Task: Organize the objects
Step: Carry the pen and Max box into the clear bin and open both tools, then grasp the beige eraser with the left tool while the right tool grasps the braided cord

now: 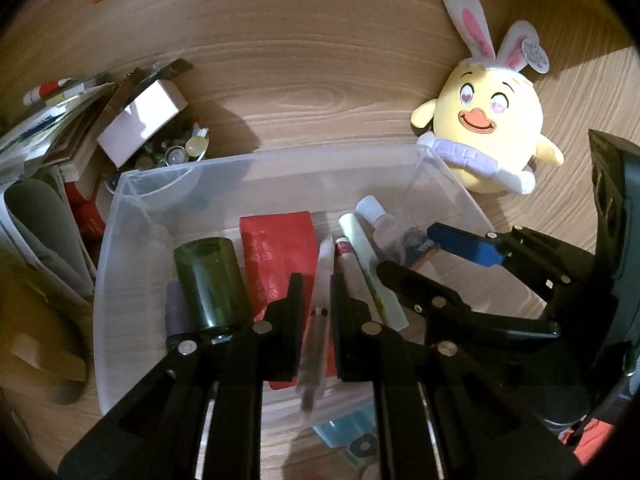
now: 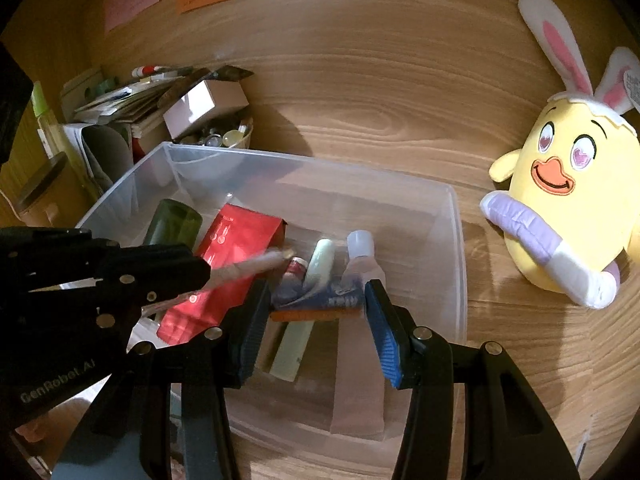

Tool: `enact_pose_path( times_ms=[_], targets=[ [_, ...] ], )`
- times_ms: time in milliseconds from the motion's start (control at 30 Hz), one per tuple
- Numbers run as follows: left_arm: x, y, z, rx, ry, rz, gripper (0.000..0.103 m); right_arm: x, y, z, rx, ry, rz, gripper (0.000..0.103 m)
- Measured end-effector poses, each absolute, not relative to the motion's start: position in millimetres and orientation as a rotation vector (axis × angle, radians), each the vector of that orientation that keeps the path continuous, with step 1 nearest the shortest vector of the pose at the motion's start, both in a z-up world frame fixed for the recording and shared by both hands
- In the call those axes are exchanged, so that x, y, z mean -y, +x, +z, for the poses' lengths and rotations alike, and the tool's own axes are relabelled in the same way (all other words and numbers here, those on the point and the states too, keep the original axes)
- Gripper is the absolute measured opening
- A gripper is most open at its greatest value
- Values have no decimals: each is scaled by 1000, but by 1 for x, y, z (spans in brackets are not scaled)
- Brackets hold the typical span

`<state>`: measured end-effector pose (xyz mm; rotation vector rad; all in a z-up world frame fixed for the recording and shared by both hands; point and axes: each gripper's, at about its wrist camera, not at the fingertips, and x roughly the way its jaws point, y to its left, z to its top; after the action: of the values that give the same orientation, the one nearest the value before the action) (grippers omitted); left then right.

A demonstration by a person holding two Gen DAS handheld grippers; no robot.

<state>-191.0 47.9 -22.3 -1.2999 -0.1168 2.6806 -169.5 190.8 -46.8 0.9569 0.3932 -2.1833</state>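
Over a clear bin (image 2: 460,240) on the tabletop (image 2: 360,100), the left gripper (image 1: 316,300) has its jaws clenched on a slim pen-like tube (image 1: 316,332), apparently poised to drop it in; the right gripper (image 2: 316,312) grasps a blue packet (image 2: 320,298) between its jaws.

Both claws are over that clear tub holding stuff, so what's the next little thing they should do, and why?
Probably open the left gripper and let its slim pen-like tube drop. It is pinched over the clear bin, above the red box, so release finishes that placement. The right gripper, clamped on a folded blue packet, could follow.
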Motion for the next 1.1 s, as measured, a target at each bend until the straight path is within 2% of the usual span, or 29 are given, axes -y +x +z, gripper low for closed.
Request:
enact_pose_path(
  times_ms=[100,267,367,500,633,767,900,1100],
  targets=[
    [-48,-187,-19,114,-1298,2677,10,-192,-165,-43,-405,950,-2185,50],
    [-44,-173,-6,122,-1260,2697,10,-199,-153,-31,-398,908,-2204,50],
    [-42,-161,2,120,-1230,2723,19,-205,-144,-24,-384,888,-2202,51],
    [-39,-141,9,118,-1195,2743,35,-215,-128,-15,-380,858,-2185,51],
    [-39,-119,12,98,-1169,2772,51,-227,-109,-10,-380,825,-2179,63],
    [-39,-97,10,63,-1154,2796,57,-237,-88,-10,-385,802,-2161,65],
    [-40,-79,5,45,-1156,2804,67,-244,-68,-20,-398,807,-2128,65],
    [-43,-54,-12,14,-1183,2827,68,-248,-47,-38,-336,865,-2066,65]
  ],
)
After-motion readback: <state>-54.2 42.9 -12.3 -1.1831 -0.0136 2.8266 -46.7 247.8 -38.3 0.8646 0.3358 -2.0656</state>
